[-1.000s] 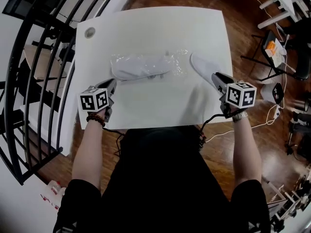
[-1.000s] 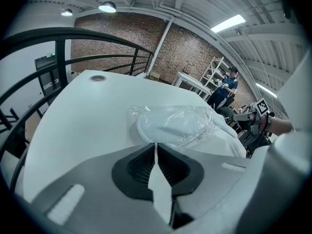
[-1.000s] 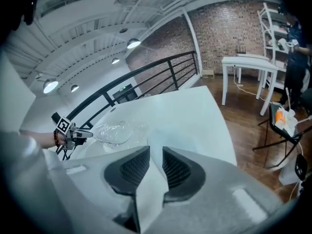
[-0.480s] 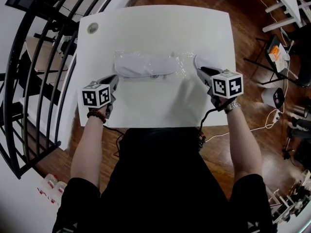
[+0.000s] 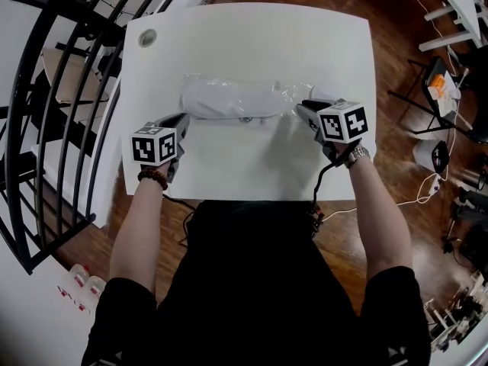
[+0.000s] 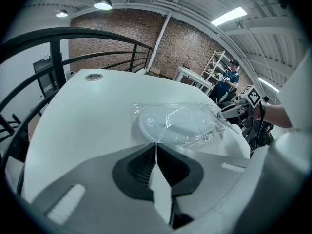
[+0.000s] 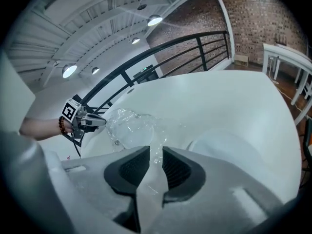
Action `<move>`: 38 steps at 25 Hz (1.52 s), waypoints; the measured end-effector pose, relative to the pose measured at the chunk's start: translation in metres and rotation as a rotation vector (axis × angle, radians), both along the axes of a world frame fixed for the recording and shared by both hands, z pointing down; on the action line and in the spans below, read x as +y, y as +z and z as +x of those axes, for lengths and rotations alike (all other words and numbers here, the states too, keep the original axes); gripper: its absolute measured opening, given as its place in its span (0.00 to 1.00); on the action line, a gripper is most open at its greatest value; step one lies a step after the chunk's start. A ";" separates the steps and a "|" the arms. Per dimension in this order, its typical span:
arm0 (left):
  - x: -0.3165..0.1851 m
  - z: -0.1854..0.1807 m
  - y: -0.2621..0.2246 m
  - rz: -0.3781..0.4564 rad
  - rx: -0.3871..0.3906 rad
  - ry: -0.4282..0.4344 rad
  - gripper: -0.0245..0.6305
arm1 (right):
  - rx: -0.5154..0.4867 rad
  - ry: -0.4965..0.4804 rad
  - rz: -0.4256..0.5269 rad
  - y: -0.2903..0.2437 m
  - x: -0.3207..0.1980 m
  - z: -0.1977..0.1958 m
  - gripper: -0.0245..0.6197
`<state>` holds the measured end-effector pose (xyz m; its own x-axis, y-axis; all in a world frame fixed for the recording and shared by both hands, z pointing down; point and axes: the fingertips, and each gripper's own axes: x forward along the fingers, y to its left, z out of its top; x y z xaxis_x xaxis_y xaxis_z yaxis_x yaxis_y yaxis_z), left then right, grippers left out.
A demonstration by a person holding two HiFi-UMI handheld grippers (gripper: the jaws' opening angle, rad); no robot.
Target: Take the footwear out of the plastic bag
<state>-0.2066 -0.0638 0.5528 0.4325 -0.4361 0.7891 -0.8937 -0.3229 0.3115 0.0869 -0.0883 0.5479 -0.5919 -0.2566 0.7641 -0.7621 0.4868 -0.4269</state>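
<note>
A clear plastic bag (image 5: 286, 91) lies across the middle of the white table (image 5: 252, 36) with a white slipper (image 5: 225, 101) inside it. My left gripper (image 5: 183, 119) sits at the bag's left end, and in the left gripper view its jaws (image 6: 156, 147) are shut on the film's edge (image 6: 180, 126). At the bag's right end, my right gripper (image 5: 300, 110) has its jaws slightly apart, with crinkled film (image 7: 129, 126) just at their tips (image 7: 155, 152). A second white slipper (image 7: 229, 145) lies loose to the right, mostly hidden behind that gripper in the head view.
A round grommet (image 5: 146, 38) sits in the table's far left corner. A black curved railing (image 5: 69, 90) runs along the left side. To the right, on the wooden floor, stand a chair (image 5: 442, 75) and cables. The table's near edge is close to the person's body.
My right gripper has moved left and a little down, from beside the loose slipper to the bag's right end. The left gripper has stayed where it was.
</note>
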 end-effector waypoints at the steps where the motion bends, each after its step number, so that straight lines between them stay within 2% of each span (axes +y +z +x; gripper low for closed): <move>1: 0.000 0.000 0.001 -0.003 -0.003 0.002 0.08 | -0.011 -0.007 -0.012 0.002 0.000 -0.004 0.15; 10: -0.003 0.001 0.006 -0.028 -0.017 0.012 0.08 | -0.092 -0.032 -0.111 0.014 -0.003 -0.029 0.19; 14: -0.004 0.002 0.008 -0.030 -0.015 0.013 0.08 | -0.106 -0.039 -0.123 0.015 -0.006 -0.035 0.19; 23: -0.005 0.002 0.011 -0.036 -0.011 0.022 0.08 | -0.092 -0.072 -0.098 0.011 -0.012 -0.038 0.20; 28: -0.005 0.003 0.012 -0.042 -0.010 0.030 0.07 | -0.069 -0.092 -0.074 0.010 -0.016 -0.040 0.23; 33: -0.007 0.003 0.012 -0.045 -0.009 0.041 0.07 | -0.038 -0.108 0.002 0.003 -0.026 -0.039 0.23; 38: -0.009 0.004 0.011 -0.045 -0.007 0.045 0.07 | -0.052 -0.120 -0.041 0.007 -0.026 -0.044 0.25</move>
